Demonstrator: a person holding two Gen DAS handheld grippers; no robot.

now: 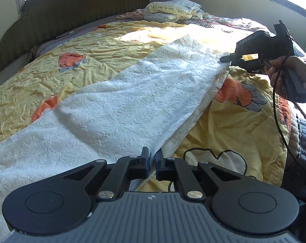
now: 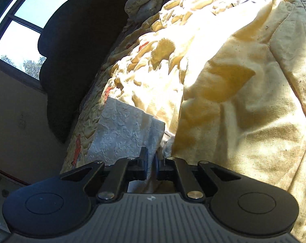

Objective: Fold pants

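Pants (image 1: pixel 120 101), white with an embossed texture, lie as one long band across the yellow printed quilt (image 1: pixel 234 121) on the bed. In the left wrist view the long axis runs from 7 o'clock to 1 o'clock.

Left gripper (image 1: pixel 152 158): fingers nearly together, pinching the near side edge of the fabric at 6 o'clock. Right gripper (image 1: pixel 229 59): at 2 o'clock in the same view, tips at the far corner of the band. In the right wrist view the right gripper (image 2: pixel 152 158) has its fingers closed on a white fabric corner, which rises from the pads toward 11 o'clock.

Governing relation: both grip points sit on the same long edge, the right-hand edge as seen from the left wrist. The body of the garment extends from that edge toward 9 o'clock. The left gripper holds the near part of the edge; the right gripper holds the far end.

Judgement: a lengthwise fold would carry this edge toward 9 o'clock, across the band.

Clearances:
- Open quilt lies at 9 to 11 o'clock, wrinkled but unobstructed.
- Pillows (image 1: pixel 171 10) lie at 12 o'clock, well apart from the pants.
- Headboard (image 1: pixel 71 16) stands at 10 to 11 o'clock, beyond the quilt.
- The quilt edge drops away at 3 o'clock, just beside the right gripper.
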